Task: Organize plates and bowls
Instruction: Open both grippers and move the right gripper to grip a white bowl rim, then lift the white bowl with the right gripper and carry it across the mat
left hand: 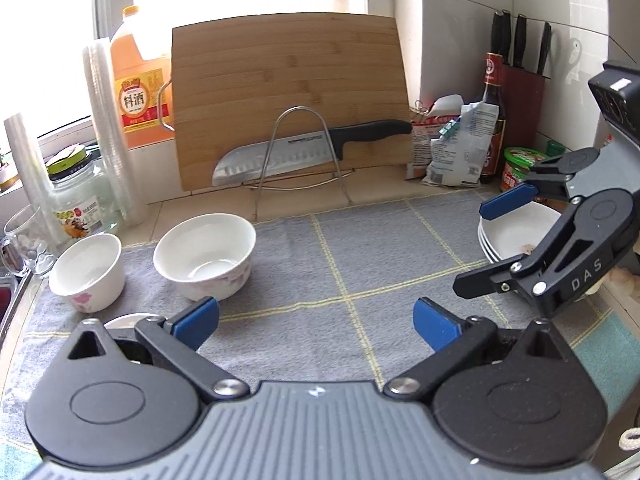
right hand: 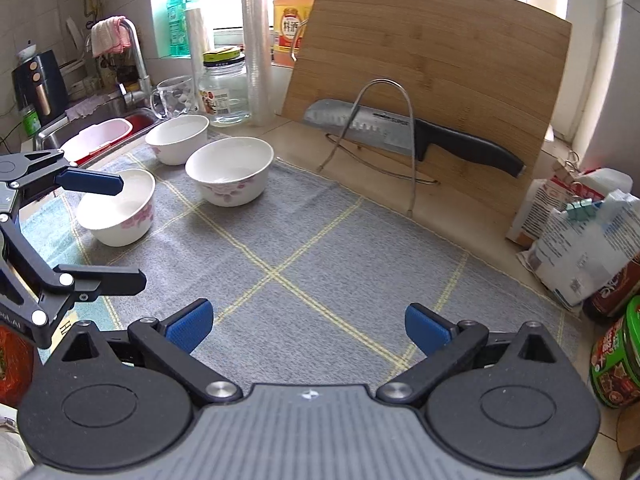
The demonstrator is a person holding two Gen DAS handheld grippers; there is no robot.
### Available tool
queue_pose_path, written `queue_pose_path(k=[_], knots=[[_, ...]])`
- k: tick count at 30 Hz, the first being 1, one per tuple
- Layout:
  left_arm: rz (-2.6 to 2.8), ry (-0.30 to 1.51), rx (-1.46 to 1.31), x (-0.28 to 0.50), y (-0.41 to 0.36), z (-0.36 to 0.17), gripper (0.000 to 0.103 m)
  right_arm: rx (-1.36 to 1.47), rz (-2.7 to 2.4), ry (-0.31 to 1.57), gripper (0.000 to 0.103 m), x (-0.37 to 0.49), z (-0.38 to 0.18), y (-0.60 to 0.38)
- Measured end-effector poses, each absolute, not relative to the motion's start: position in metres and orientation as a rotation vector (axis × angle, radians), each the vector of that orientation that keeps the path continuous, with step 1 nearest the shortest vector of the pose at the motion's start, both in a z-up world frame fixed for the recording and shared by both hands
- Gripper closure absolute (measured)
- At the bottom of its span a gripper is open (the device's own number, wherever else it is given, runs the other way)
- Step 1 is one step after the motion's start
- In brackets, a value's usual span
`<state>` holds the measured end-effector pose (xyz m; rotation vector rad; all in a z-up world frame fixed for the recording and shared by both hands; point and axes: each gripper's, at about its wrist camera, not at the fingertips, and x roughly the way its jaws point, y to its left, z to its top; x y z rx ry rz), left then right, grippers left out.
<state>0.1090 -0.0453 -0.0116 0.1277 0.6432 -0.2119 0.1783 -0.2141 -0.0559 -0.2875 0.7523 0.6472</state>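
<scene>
Three white bowls with pink flowers stand on the left of the grey checked mat [right hand: 320,240]: a near one [right hand: 118,208], a middle one [right hand: 230,170] [left hand: 204,256] and a far one [right hand: 178,140] [left hand: 86,272]. A stack of white plates [left hand: 516,232] sits at the mat's right edge, seen only in the left wrist view. My left gripper [left hand: 316,324] [right hand: 128,232] is open and holds nothing, one blue pad above the near bowl's rim. My right gripper [right hand: 309,328] [left hand: 474,246] is open and holds nothing, its fingers in front of the plate stack.
A bamboo cutting board [left hand: 288,96] leans at the back with a knife [right hand: 420,132] in a wire rack. A bottle [left hand: 138,92], stacked cups [left hand: 112,140], a jar [right hand: 224,92] and a mug [right hand: 172,96] stand back left by the sink [right hand: 100,136]. Bags [right hand: 580,240] and jars [right hand: 616,356] crowd the right.
</scene>
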Motion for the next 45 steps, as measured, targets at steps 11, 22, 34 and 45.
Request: queue_pose_path(k=[11,22,34,45], knots=[[-0.266,0.664,0.204,0.091,0.065,-0.035,0.001,-0.27,0.58,0.789,0.0,0.167,-0.068,-0.112],[-0.363,0.702,0.27,0.086,0.129,-0.08,0.001,-0.154,0.629,0.857,0.0,0.172,-0.083,-0.014],[-0.421,0.647,0.288,0.095,0.118,-0.095,0.005,-0.166,0.671,0.916,0.0,0.191,-0.099,0.033],[-0.424,0.641,0.281,0.098,0.117,-0.096,0.014,-0.135,0.712,0.945,0.016,0.201,-0.101,0.034]])
